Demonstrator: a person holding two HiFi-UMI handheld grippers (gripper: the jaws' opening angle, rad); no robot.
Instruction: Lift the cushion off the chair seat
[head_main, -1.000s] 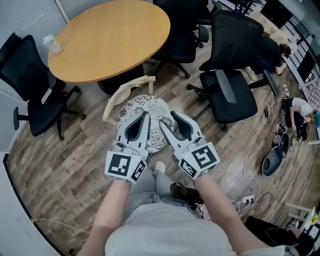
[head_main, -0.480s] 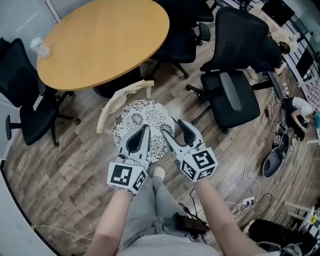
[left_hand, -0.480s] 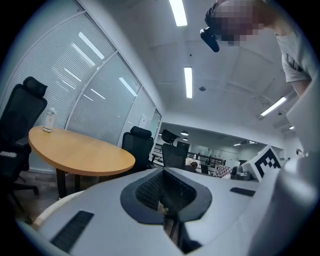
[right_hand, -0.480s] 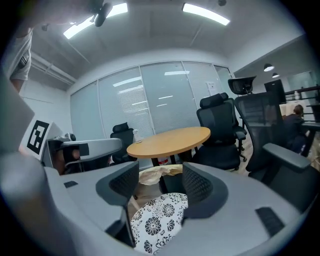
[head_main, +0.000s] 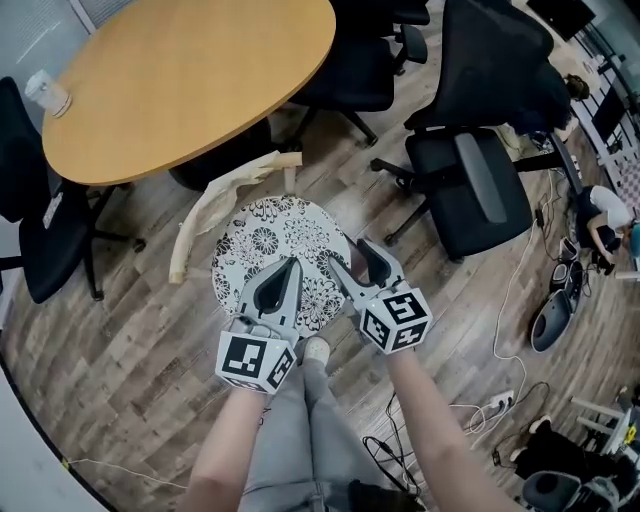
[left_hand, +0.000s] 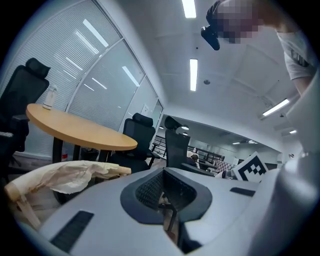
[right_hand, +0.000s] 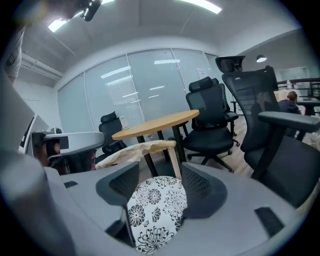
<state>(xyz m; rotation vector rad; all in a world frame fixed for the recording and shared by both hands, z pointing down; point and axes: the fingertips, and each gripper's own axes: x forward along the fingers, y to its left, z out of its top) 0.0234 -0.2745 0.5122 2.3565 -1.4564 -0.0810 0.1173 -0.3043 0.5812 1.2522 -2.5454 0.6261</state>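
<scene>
The cushion (head_main: 275, 250), round, white w/ black flower print, lies flat on the seat of a wooden chair (head_main: 290, 160) at ctr of the head view, so it's not lifted yet. A cream cloth (head_main: 225, 195) hangs over the chair back, just above-left of the cushion in frame. Both grippers hang over the cushion's lower edge. The left gripper (head_main: 290, 265) has its jaws together w/ nothing between them. The right gripper (head_main: 348, 255) has its jaws spread wide and they have just been opening; its own view shows the cushion's print through the gap, but the pads aren't pressing on it. Can't tell if either tip touches the fabric. So approx. 0 of the lift is done: what's left, by my reading, is to get a jaw under or around the rim, close, then raise it clear of the seat. The floor (head_main: 130, 340) is grey-brown wood-look planks. A round bench (head_main: 190, 80) fills the upper left, w/ 1 clear bottle (head_main: 47, 92) near its left edge. Black office chairs (head_main: 470, 185) stand at upper right, and cables (head_main: 500, 330) trail across the floor at right.
</scene>
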